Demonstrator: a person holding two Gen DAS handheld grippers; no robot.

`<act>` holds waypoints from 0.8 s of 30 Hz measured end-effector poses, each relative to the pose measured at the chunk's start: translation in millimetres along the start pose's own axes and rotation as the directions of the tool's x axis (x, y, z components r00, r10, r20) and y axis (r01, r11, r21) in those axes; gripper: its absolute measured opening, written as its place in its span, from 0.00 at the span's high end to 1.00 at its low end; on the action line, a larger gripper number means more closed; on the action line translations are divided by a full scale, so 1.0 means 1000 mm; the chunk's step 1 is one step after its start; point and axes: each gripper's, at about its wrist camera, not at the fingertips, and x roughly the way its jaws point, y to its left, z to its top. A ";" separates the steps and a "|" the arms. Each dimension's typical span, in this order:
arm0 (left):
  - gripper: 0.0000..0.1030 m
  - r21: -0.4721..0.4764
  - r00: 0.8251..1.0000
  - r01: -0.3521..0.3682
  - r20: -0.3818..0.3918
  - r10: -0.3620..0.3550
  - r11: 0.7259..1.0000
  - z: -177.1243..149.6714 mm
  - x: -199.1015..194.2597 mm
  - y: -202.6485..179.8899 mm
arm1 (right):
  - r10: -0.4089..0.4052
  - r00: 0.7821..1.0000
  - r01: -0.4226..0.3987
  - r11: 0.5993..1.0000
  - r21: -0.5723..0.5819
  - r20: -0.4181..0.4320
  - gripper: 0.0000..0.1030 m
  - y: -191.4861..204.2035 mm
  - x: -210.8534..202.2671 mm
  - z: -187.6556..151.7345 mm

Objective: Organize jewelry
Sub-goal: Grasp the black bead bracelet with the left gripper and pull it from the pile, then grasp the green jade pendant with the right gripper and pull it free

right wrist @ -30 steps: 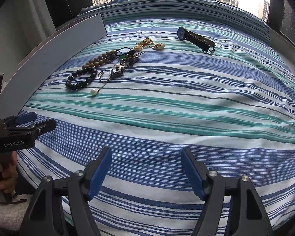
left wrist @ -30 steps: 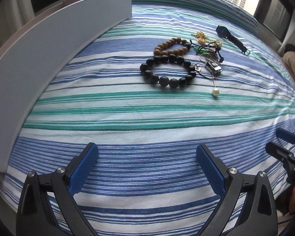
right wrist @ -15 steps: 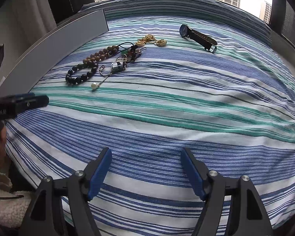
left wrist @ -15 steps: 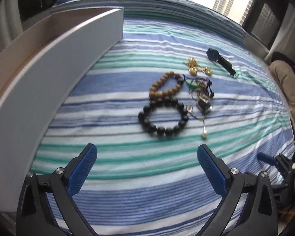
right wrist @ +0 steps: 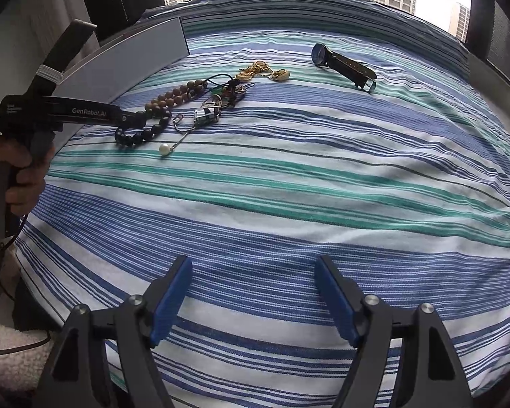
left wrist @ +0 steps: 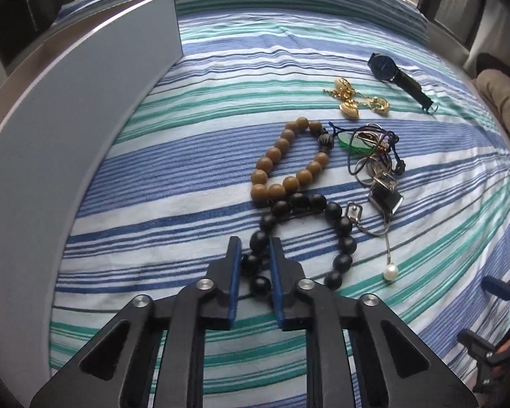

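My left gripper (left wrist: 254, 243) is shut on the near side of a black bead bracelet (left wrist: 343, 231) that lies on the striped bedspread (left wrist: 221, 78). Beside it lie a brown bead bracelet (left wrist: 282, 159), a tangle of cords with a green pendant (left wrist: 353, 142), a pearl pin (left wrist: 390, 273), gold earrings (left wrist: 350, 100) and a dark wristwatch (left wrist: 396, 76). My right gripper (right wrist: 255, 295) is open and empty over the bedspread's near part. In the right wrist view the left gripper (right wrist: 129, 120) covers part of the black bracelet (right wrist: 142, 134).
A long grey box wall (left wrist: 68, 129) runs along the left side of the bed, also in the right wrist view (right wrist: 119, 57). The watch (right wrist: 343, 63) lies far right of the pile. A window with towers is behind the bed.
My left gripper moved forward to the black bead bracelet and shut on it. My right gripper stayed open and barely moved.
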 end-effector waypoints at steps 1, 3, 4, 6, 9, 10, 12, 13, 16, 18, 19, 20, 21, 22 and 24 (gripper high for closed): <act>0.90 -0.030 1.000 0.025 -0.008 -0.026 0.999 -0.004 -0.003 0.005 | -0.002 1.000 0.002 1.000 -0.003 0.000 0.25 0.000 0.000 0.000; 0.91 -0.072 0.999 0.047 -0.015 -0.049 0.996 -0.014 -0.010 0.015 | -0.006 1.000 0.006 1.000 -0.010 0.000 0.25 0.002 0.000 0.000; 0.91 -0.082 0.999 0.047 -0.012 -0.048 0.996 -0.020 -0.015 0.019 | -0.008 1.000 0.008 1.000 -0.012 0.000 0.25 0.002 0.000 0.000; 0.91 -0.094 0.999 0.038 -0.009 -0.039 0.995 -0.035 -0.026 0.026 | -0.010 1.000 0.010 1.000 -0.014 -0.002 0.25 0.002 0.000 0.000; 0.91 -0.115 1.000 0.021 -0.017 -0.023 0.993 -0.056 -0.041 0.038 | -0.011 1.000 0.010 1.000 -0.021 -0.019 0.25 0.004 0.000 0.003; 0.90 -0.122 1.000 0.014 -0.018 -0.016 0.992 -0.063 -0.045 0.042 | -0.007 0.999 0.006 1.000 -0.021 -0.034 0.25 0.003 0.001 0.005; 0.90 -0.136 1.000 0.000 -0.018 -0.002 0.991 -0.071 -0.050 0.048 | 0.038 0.996 -0.039 0.999 -0.001 -0.076 0.25 0.000 0.002 0.015; 0.89 -0.144 1.000 -0.008 -0.017 0.006 0.990 -0.075 -0.052 0.051 | 0.074 0.994 -0.073 0.997 0.012 -0.083 0.25 -0.001 0.000 0.024; 0.55 -0.154 1.000 -0.010 0.001 0.011 0.988 -0.079 -0.056 0.053 | 0.133 0.990 -0.132 0.991 0.021 -0.051 0.25 -0.003 -0.006 0.064; 0.40 -0.166 0.999 -0.005 0.031 0.010 0.986 -0.080 -0.061 0.054 | 0.173 0.984 -0.172 0.985 0.015 -0.034 0.25 -0.005 -0.001 0.100; 0.40 -0.170 0.999 0.000 0.038 0.006 0.985 -0.080 -0.062 0.053 | 0.185 0.982 -0.185 0.983 0.003 -0.032 0.25 -0.003 0.005 0.116; 0.40 -0.174 0.999 0.006 0.041 0.001 0.985 -0.080 -0.063 0.053 | 0.186 0.982 -0.187 0.982 -0.013 -0.038 0.25 -0.002 0.016 0.131; 0.40 -0.180 0.999 0.010 0.044 -0.002 0.984 -0.081 -0.065 0.052 | 0.181 0.982 -0.183 0.983 -0.031 -0.055 0.25 0.000 0.029 0.144; 0.40 -0.187 0.999 0.014 0.047 -0.005 0.982 -0.083 -0.067 0.053 | 0.179 0.981 -0.183 0.981 -0.056 -0.078 0.26 0.003 0.044 0.155; 0.40 -0.198 0.999 0.019 0.049 -0.010 0.980 -0.087 -0.071 0.055 | 0.168 0.981 -0.178 0.977 -0.118 -0.093 0.28 0.009 0.066 0.168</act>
